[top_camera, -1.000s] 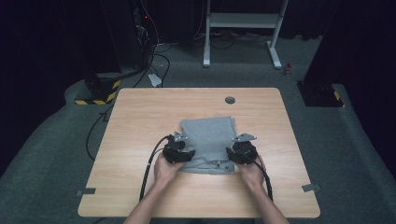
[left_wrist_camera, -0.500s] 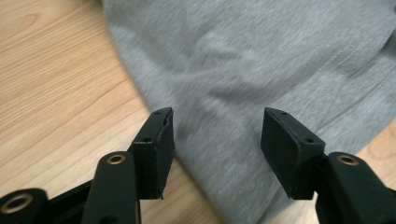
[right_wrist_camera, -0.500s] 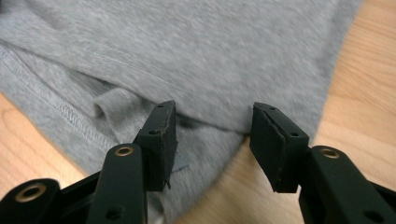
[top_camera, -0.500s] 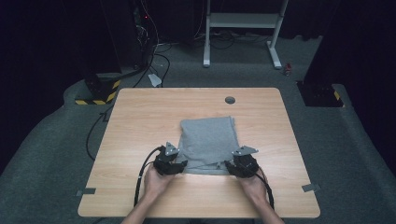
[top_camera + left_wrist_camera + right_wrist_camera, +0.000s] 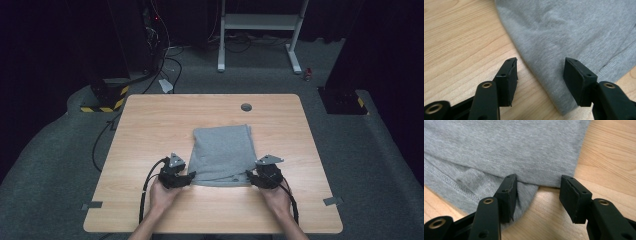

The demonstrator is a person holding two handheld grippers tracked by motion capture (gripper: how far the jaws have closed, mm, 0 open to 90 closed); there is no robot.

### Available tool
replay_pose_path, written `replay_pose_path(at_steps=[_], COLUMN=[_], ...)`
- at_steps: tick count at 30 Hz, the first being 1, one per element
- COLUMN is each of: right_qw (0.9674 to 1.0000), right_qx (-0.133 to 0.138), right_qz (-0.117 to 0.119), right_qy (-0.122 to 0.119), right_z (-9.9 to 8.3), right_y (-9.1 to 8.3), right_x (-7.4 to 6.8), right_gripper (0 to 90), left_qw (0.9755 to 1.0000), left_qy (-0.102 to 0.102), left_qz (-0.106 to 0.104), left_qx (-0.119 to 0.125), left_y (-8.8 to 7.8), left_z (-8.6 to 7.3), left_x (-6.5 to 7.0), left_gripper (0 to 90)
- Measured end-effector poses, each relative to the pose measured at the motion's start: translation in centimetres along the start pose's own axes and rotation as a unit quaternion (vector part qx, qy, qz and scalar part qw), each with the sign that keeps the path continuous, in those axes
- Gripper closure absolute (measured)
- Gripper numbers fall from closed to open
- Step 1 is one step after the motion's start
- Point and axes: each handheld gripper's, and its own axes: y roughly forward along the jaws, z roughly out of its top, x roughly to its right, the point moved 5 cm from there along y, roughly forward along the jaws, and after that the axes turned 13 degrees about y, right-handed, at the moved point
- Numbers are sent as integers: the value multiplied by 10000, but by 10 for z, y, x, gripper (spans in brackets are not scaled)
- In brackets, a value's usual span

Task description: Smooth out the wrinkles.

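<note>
A grey folded garment (image 5: 221,152) lies flat in the middle of the wooden table (image 5: 150,120). My left gripper (image 5: 190,176) is at its near left corner, low over the wood. In the left gripper view the left gripper (image 5: 540,75) stands open, and the garment's corner (image 5: 559,90) lies between the jaws, untouched by the pads. My right gripper (image 5: 250,176) is at the near right corner. Its jaws have just been opening. In the right gripper view the right gripper (image 5: 537,195) is open over the hemmed corner (image 5: 529,187), which reaches between the jaws unpressed.
A round cable hole (image 5: 246,107) sits at the table's far side. Grey tape marks (image 5: 91,205) lie near the front corners. A black cable (image 5: 146,187) trails from the left gripper over the near edge. Bare wood surrounds the garment.
Both grippers have drawn back toward the near edge and slightly apart. The garment's near edge, bunched between them before, now lies flat on the table.
</note>
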Motion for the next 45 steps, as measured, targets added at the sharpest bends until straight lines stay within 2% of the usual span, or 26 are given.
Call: replay_pose_path(at_steps=[4,9,13,19,28,32,35,39,45], right_qw=[10000,9996,9987,9974,9952,9945,9936,9920,9906], right_qx=[53,236,378,558,748,792,859,962,1021], right_qz=[-13,105,146,189,204,183,177,156,62], right_qy=[-65,120,299,410,590,666,713,804,906], right_z=[0,3,5,7,7,6,5,4,-1], right_y=[-5,-16,-23,-33,-47,-50,-54,-61,-68], right_x=[0,2,6,11,22,28,32,39,51], right_gripper=[473,477,477,476,474,473,472,470,467], left_qw=[9999,9990,9983,9968,9941,9919,9916,9924,9907], left_qy=[-84,-199,-297,-431,-606,-762,-800,-715,-865], left_qz=[29,103,138,194,346,405,439,579,654], left_qx=[93,386,484,642,828,933,919,820,823], left_y=[-7,-19,-24,-32,-47,-52,-54,-57,-60], left_z=[-1,3,3,3,0,-4,-7,-13,-21], left_x=[-3,-8,-12,-18,-30,-35,-38,-40,-47], left_gripper=[433,419,404,392,377,376,375,372,372])
